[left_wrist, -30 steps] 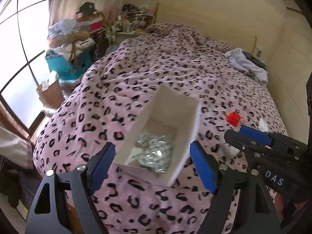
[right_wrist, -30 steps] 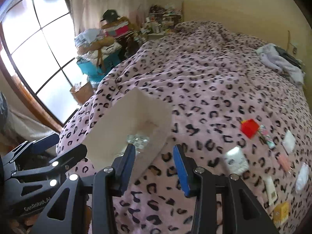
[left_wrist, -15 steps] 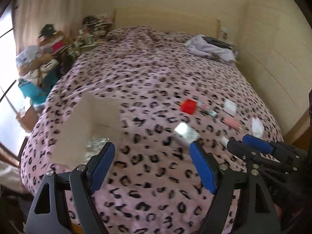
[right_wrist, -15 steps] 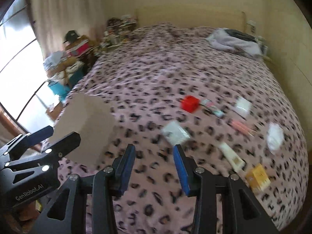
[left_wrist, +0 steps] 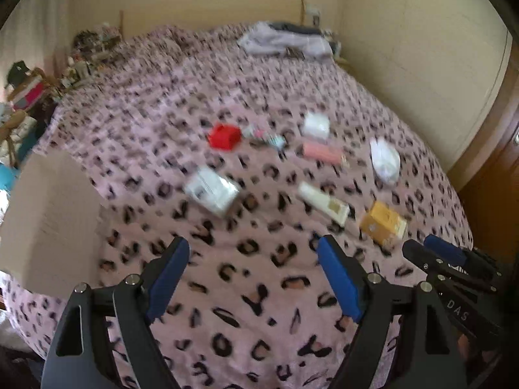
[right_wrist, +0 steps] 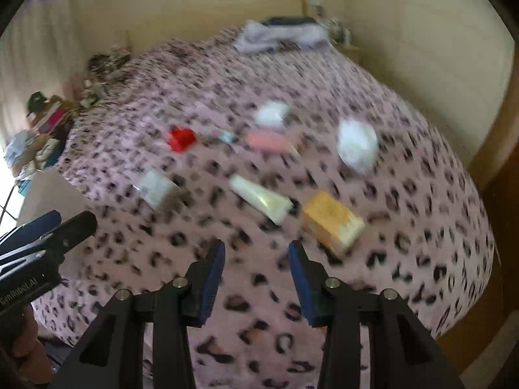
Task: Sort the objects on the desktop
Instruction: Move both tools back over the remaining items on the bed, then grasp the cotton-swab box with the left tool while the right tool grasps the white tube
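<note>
Small items lie scattered on the pink leopard-print bedspread (left_wrist: 259, 291): a red box (left_wrist: 223, 136), a silver packet (left_wrist: 212, 189), a cream tube (left_wrist: 322, 202), a yellow box (left_wrist: 382, 222), a pink stick (left_wrist: 321, 152) and white packets (left_wrist: 316, 124). A white open box (left_wrist: 48, 214) stands at the left edge. My left gripper (left_wrist: 253, 243) hovers over bare bedspread short of the silver packet, its jaws opening with nothing between them. My right gripper (right_wrist: 256, 244) is open and empty, just short of the cream tube (right_wrist: 259, 197) and yellow box (right_wrist: 332, 218).
Folded clothes (left_wrist: 285, 42) lie at the far end of the bed. Cluttered bags and shelves (left_wrist: 26, 97) crowd the left side. A cream wall and a wooden door (left_wrist: 499, 194) close off the right. A white pouch (right_wrist: 356, 144) sits towards the right edge.
Both grippers swung right, away from the white box with silver packets inside, towards the scattered items. The box slid from the centre to the left edge of both views.
</note>
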Demonstrator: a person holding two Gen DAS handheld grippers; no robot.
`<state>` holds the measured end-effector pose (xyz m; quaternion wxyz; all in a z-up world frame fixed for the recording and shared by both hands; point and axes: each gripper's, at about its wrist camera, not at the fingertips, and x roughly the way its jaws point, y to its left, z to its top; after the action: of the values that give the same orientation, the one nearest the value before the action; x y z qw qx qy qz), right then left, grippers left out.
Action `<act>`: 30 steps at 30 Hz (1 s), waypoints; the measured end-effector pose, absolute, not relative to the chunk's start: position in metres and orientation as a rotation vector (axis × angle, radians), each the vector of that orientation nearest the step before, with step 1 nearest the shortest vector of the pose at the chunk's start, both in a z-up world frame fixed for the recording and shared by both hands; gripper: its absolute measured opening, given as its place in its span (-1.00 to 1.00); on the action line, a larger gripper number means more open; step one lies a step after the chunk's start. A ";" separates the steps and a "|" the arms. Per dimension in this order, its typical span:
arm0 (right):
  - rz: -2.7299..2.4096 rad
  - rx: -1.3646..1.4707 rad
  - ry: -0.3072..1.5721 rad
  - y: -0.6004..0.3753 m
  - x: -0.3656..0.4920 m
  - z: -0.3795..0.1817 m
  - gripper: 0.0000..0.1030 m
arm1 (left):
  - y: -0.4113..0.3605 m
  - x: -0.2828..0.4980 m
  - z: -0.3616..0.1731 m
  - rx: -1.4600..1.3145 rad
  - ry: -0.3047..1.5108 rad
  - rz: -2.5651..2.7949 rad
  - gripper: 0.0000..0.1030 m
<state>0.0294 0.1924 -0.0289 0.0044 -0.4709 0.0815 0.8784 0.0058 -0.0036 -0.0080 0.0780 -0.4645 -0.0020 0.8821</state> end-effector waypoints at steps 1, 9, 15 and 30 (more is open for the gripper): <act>2.724 -1.498 0.292 0.200 0.032 -0.042 -0.20 | 0.002 0.006 -0.018 -1.411 -0.005 2.625 0.60; 2.626 -1.523 0.333 0.232 0.039 -0.086 -0.20 | 0.003 -0.005 -0.066 -1.509 -0.024 2.608 0.60; 2.648 -1.494 0.368 0.244 0.026 -0.089 -0.20 | -0.016 -0.024 -0.071 -1.514 -0.062 2.655 0.60; 2.894 -1.550 0.341 0.210 -0.058 -0.088 -0.20 | -0.048 -0.107 -0.076 -1.537 -0.055 2.715 0.74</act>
<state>-0.0581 0.2104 -0.0877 -0.0792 -0.4682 0.1029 0.8740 -0.1068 -0.0485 -0.0760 0.0108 -0.4925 -0.0178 0.8701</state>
